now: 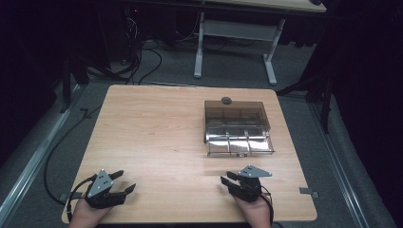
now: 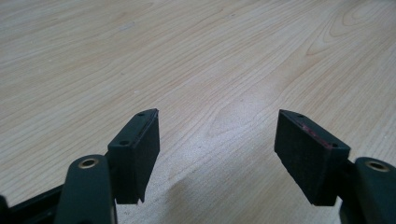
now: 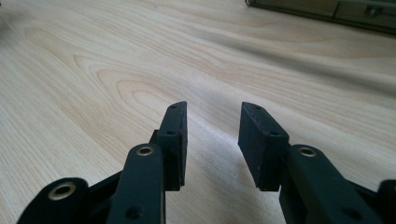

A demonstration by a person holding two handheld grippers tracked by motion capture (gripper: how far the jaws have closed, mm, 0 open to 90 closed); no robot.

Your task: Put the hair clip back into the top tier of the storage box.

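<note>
resting on pale grained wood table, both grippers' flat black fingers apart, empty

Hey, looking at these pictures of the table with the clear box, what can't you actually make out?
- Clear box, high view: whether its compartments hold anything; too small, and glare on the plastic.
- Same box, right gripper view: cut off by the top edge, a strip of its wall visible.
- Dark round thing behind the box, high view: too small to identify.
- Floor beyond the table, high view: too dark for detail.
</note>
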